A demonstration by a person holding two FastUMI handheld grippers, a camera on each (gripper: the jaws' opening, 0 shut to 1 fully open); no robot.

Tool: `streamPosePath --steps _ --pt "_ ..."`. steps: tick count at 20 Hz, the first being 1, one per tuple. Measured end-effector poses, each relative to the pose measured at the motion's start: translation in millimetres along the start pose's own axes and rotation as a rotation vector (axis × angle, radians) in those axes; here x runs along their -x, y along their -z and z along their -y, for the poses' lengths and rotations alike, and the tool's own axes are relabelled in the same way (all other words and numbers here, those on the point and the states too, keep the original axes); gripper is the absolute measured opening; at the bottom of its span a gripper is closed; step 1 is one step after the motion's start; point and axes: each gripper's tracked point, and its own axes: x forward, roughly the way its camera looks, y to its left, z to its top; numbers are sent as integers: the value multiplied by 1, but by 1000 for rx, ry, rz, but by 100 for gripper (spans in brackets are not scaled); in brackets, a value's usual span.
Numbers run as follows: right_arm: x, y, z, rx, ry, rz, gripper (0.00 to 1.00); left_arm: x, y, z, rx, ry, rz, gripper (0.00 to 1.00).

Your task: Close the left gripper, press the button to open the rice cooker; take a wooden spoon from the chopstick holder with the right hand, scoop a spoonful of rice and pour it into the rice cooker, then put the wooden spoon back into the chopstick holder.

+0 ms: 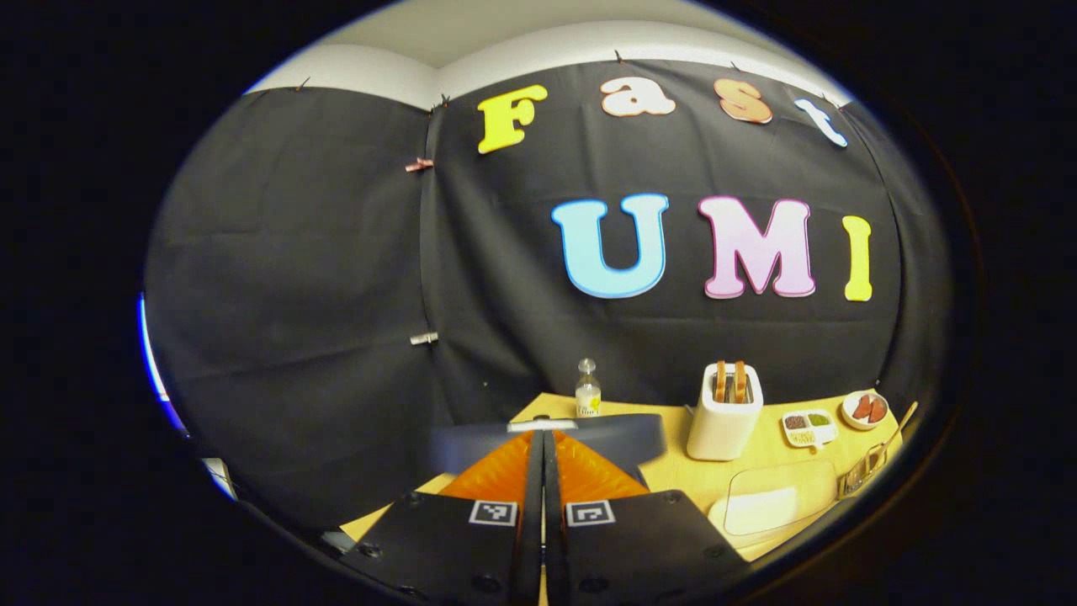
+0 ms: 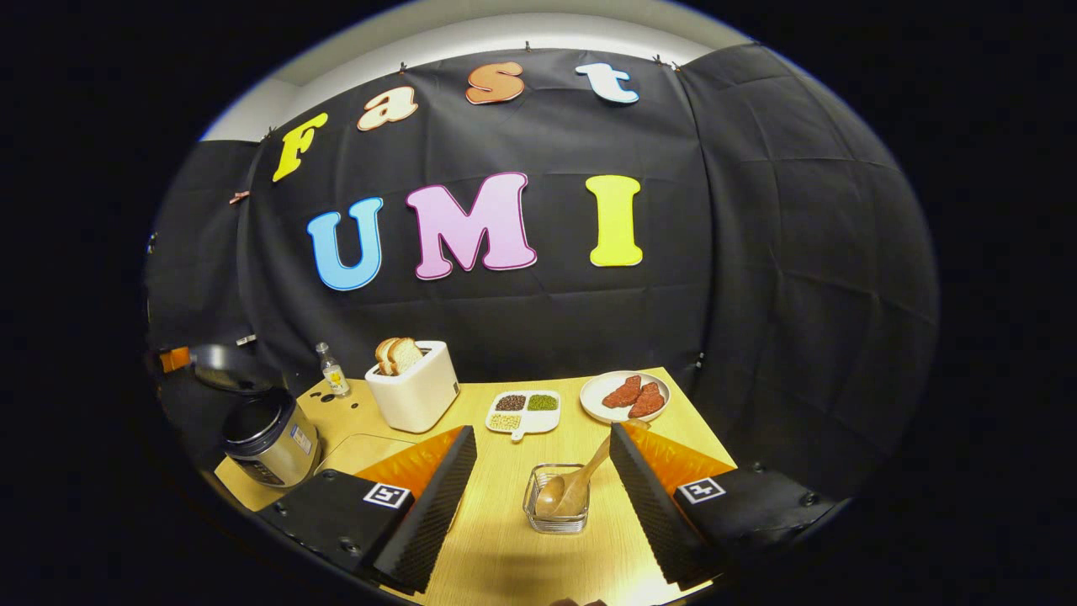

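The silver rice cooker stands at the table's left corner, its dark lid raised behind it. In the left gripper view that lid lies just past my left gripper, whose fingers are shut together with nothing between them. My right gripper is open, one finger on each side of the clear glass chopstick holder. The holder sits a little ahead and holds a wooden spoon leaning right. A white divided dish with pale rice and other grains sits beyond it.
A white toaster with bread stands at the back, beside a small bottle. A plate of red meat slices is at back right. A clear mat lies between cooker and holder. The booth's black wall closes off the table's far side.
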Motion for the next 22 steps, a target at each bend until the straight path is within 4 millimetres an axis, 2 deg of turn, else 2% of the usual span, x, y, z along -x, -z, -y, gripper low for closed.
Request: streamPosePath --steps 3,6,8,9,11,13,15,19,22 --pt "-7 3 3 -5 2 -10 99 18 2 24 61 61 -15 8" --pt "-11 9 11 -15 9 -15 100 35 18 37 122 83 -56 9" --pt "-14 19 18 -23 20 -34 99 43 33 41 130 81 -89 16" --pt "-15 24 23 -26 28 -50 99 47 38 43 121 79 -94 36" --pt "-19 37 31 -27 47 -81 100 52 48 50 120 91 -101 67" --pt "-23 46 37 -49 57 -112 100 63 57 71 159 177 -121 98" --pt "-30 58 35 -81 47 -155 99 70 61 80 179 199 -120 96" --pt "-51 74 45 -89 70 -205 99 79 74 88 156 210 -135 96" --pt "-74 89 57 -107 100 -247 99 81 87 77 125 180 -157 95"
